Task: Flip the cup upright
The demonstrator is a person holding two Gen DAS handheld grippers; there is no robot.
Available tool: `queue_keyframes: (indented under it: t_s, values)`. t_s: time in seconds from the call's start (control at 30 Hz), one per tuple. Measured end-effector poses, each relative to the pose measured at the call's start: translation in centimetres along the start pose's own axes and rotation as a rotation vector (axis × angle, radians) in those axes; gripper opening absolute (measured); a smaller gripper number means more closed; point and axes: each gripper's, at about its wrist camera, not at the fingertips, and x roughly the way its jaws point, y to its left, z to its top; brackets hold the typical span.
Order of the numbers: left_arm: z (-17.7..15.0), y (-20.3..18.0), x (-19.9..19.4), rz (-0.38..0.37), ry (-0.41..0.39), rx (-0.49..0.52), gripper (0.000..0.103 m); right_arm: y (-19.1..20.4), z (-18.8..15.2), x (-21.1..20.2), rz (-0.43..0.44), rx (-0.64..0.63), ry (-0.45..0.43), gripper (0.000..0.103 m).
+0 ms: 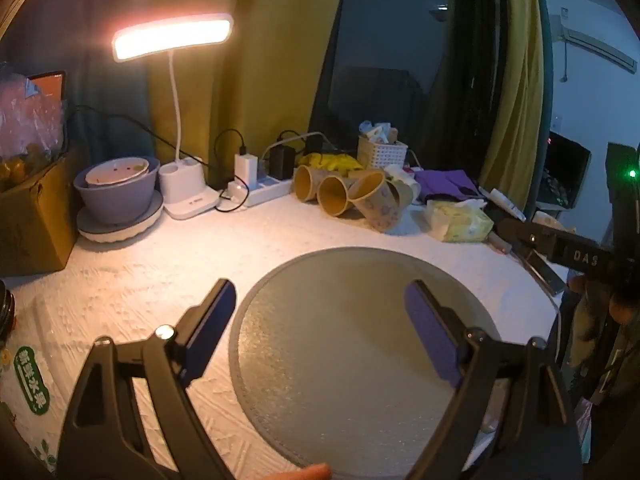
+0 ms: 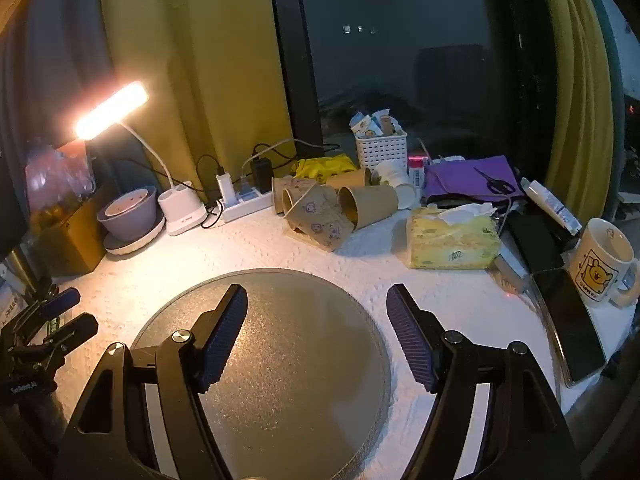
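Several brown paper cups (image 1: 352, 196) lie on their sides in a pile at the back of the table; the same pile shows in the right wrist view (image 2: 332, 208). A round grey mat (image 1: 352, 344) lies bare on the table in front of them, also in the right wrist view (image 2: 292, 364). My left gripper (image 1: 320, 292) is open and empty over the mat's near part. My right gripper (image 2: 316, 296) is open and empty over the mat too. Each gripper shows at the edge of the other view: right (image 1: 536, 236), left (image 2: 64, 312).
A lit desk lamp (image 1: 176, 36), a purple bowl (image 1: 116, 188), a power strip (image 1: 260, 192) and a white basket (image 1: 380, 152) line the back. A tissue pack (image 2: 452, 240), a phone (image 2: 572, 324) and a mug (image 2: 604, 264) sit at right. A cardboard box (image 1: 32, 216) stands left.
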Motion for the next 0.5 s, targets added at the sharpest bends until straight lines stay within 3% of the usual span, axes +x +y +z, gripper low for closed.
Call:
queue_keyframes:
  t_s: [0.2,0.5]
  values:
    - [1.2,-0.2,0.2,-0.023,0.041,-0.003,0.088,-0.3,0.2,-0.1,-0.001,-0.002,-0.003,0.075]
    - [1.5,-0.6,0.1,-0.028,0.031,0.007,0.088,-0.1,0.2,-0.7,-0.001,-0.007,-0.009,0.075]
